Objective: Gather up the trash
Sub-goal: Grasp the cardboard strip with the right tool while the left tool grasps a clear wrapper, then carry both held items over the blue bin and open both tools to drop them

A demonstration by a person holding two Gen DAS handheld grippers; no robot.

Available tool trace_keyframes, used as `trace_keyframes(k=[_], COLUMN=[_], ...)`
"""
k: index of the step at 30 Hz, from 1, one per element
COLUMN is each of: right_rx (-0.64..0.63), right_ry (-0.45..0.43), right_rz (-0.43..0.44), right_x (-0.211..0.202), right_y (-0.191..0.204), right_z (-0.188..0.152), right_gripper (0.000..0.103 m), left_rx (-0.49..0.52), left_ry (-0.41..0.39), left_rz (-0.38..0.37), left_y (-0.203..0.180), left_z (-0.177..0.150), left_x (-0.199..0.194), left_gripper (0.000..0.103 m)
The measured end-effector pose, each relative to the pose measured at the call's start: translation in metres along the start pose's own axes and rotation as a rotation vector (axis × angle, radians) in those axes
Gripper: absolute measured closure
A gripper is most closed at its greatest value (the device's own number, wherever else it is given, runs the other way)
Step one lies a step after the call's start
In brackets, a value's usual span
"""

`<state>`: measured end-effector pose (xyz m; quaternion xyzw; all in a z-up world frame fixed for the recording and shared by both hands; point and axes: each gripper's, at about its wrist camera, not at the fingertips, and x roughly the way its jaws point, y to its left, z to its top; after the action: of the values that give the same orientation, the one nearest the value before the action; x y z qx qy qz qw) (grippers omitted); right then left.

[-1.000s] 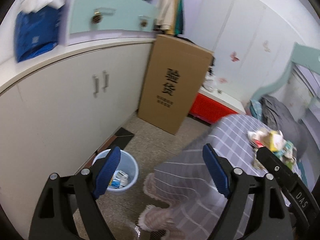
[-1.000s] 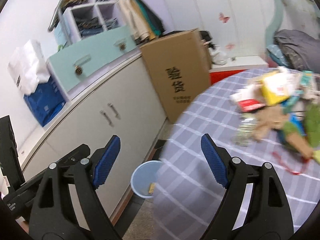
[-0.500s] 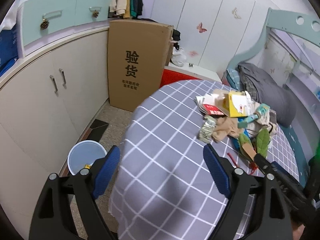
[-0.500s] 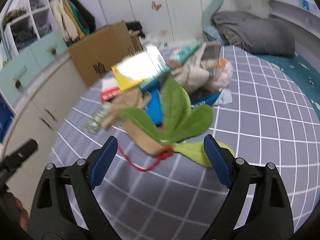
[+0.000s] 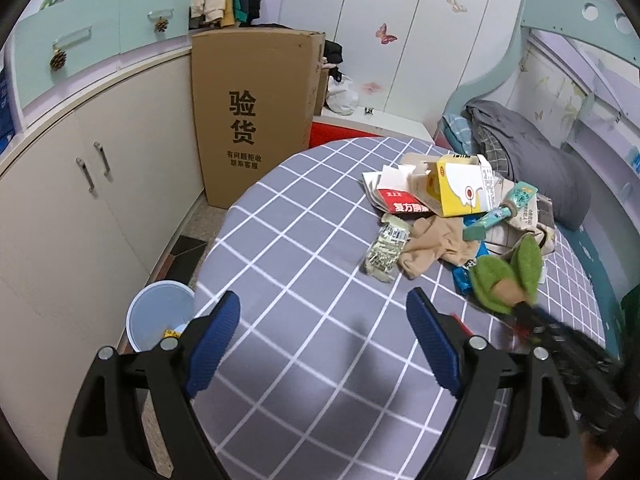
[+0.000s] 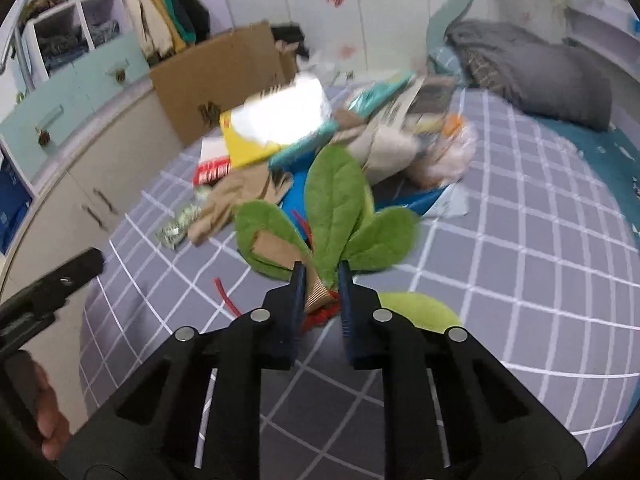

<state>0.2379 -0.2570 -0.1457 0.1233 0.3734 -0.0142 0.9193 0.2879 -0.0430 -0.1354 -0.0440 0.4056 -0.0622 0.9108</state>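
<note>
Right gripper (image 6: 319,286) has just been closing, and its jaws are now clamped on the brown stem end of the leaf bundle (image 6: 336,204), right where the red string (image 6: 316,317) ties it. That is the narrow, stiff part, so likely the best hold; the green leaves fan out past the fingertips, over the near edge of the trash pile (image 5: 452,216). The bundle looks barely lifted, if at all; one loose leaf (image 6: 416,310) lies flat on the checked tablecloth (image 5: 304,240) just right of the jaws. Left gripper (image 5: 324,344) hangs with jaws wide apart and nothing between them, over bare cloth on the near side of the pile, well apart from any item. My read: it is free for the next pick or to steady things. Rest of the pile sits toward the far side of the table: yellow carton (image 5: 464,192) on top, red-labelled packet (image 5: 404,204) beside it, beige stocking (image 5: 436,244) and crumpled foil wrapper (image 5: 386,252) on the pile's near-left edge, teal tube (image 5: 500,212) to the right. Bin (image 5: 160,320) stands on the floor left of the table, against the white cabinet (image 5: 80,216), with some scraps already in it. Judgement: the grab is done and the carry to the bin is next. Risks: floppy leaves snagging on the stocking, or the string dragging other bits along.
</note>
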Motion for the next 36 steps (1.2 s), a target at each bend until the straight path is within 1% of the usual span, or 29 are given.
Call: trace_keyframes(k=[3, 6, 7, 9, 10, 11, 15, 17, 21, 22, 24, 25, 28, 32, 36], right_rx=[0.024, 0.033, 0.028, 0.024, 0.021, 0.01, -0.005, -0.004, -0.002, -0.002, -0.002, -0.001, -0.001, -0.013, -0.026], right_ry=[-0.086, -0.139, -0.154, -0.152, -0.15, -0.147, -0.136, -0.13, -0.122, -0.122, -0.12, -0.118, -0.111, -0.113, -0.116], right_rz=[0.022, 0.049, 0.05, 0.062, 0.066, 0.064, 0.077, 0.086, 0.101, 0.101, 0.105, 0.11, 0.124, 0.138, 0.167], right_x=[-0.021, -0.033, -0.035, -0.033, -0.03, -0.028, -0.019, -0.014, -0.008, -0.008, -0.006, -0.006, -0.006, -0.012, -0.022], right_y=[-0.007, -0.008, -0.007, -0.004, -0.003, -0.001, 0.005, 0.006, 0.006, 0.006, 0.008, 0.009, 0.013, 0.023, 0.036], right_z=[0.006, 0.014, 0.018, 0.023, 0.027, 0.028, 0.031, 0.031, 0.034, 0.034, 0.035, 0.035, 0.035, 0.033, 0.034], right_gripper=[0.088, 0.089, 0.089, 0.089, 0.089, 0.089, 0.089, 0.089, 0.089, 0.089, 0.089, 0.089, 0.089, 0.089, 0.089], left_rx=[0.017, 0.041, 0.05, 0.057, 0.057, 0.058, 0.111, 0.133, 0.154, 0.162, 0.191, 0.205, 0.207, 0.195, 0.15], left_ry=[0.003, 0.006, 0.008, 0.026, 0.034, 0.039, 0.066, 0.085, 0.084, 0.084, 0.078, 0.077, 0.08, 0.073, 0.046], left_rz=[0.005, 0.007, 0.004, 0.003, -0.005, -0.009, -0.019, -0.006, -0.014, -0.017, -0.012, -0.01, -0.026, -0.056, -0.101], left_y=[-0.005, -0.012, -0.014, -0.018, -0.02, -0.02, -0.03, -0.034, -0.036, -0.036, -0.039, -0.041, -0.038, -0.029, -0.01], left_z=[0.004, 0.009, 0.011, 0.014, 0.016, 0.017, 0.021, 0.021, 0.026, 0.027, 0.029, 0.029, 0.029, 0.022, 0.014], left_x=[0.007, 0.017, 0.021, 0.031, 0.037, 0.04, 0.058, 0.067, 0.073, 0.073, 0.074, 0.074, 0.072, 0.061, 0.038], left_gripper=[0.02, 0.02, 0.02, 0.02, 0.023, 0.029, 0.035, 0.045, 0.049, 0.052, 0.072, 0.079, 0.085, 0.086, 0.086])
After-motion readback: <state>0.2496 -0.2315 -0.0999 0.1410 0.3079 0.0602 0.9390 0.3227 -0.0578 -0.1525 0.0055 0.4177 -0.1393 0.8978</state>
